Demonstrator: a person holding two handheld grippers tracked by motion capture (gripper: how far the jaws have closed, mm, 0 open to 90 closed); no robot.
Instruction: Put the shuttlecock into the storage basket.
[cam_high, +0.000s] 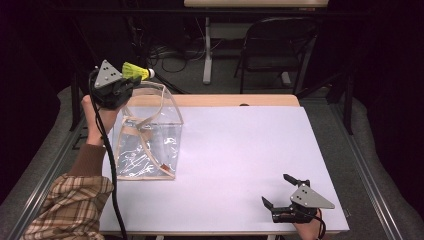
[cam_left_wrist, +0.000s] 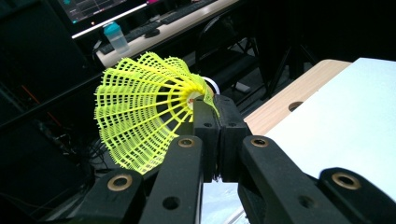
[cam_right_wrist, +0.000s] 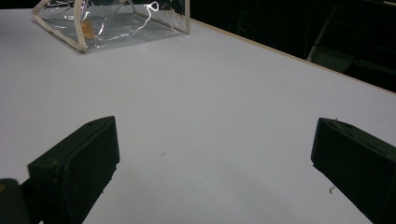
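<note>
Left claw, clamped on the yellow plastic mesh shuttlecock, grips only its skirt edge; it might slip beside the clear plastic bag. Right claw rests apart.

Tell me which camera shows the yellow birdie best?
The left gripper view. The shuttlecock is big and close there, its yellow net skirt plain, pinched by the left gripper. The high view shows it small and far off, above the clear bag.
</note>
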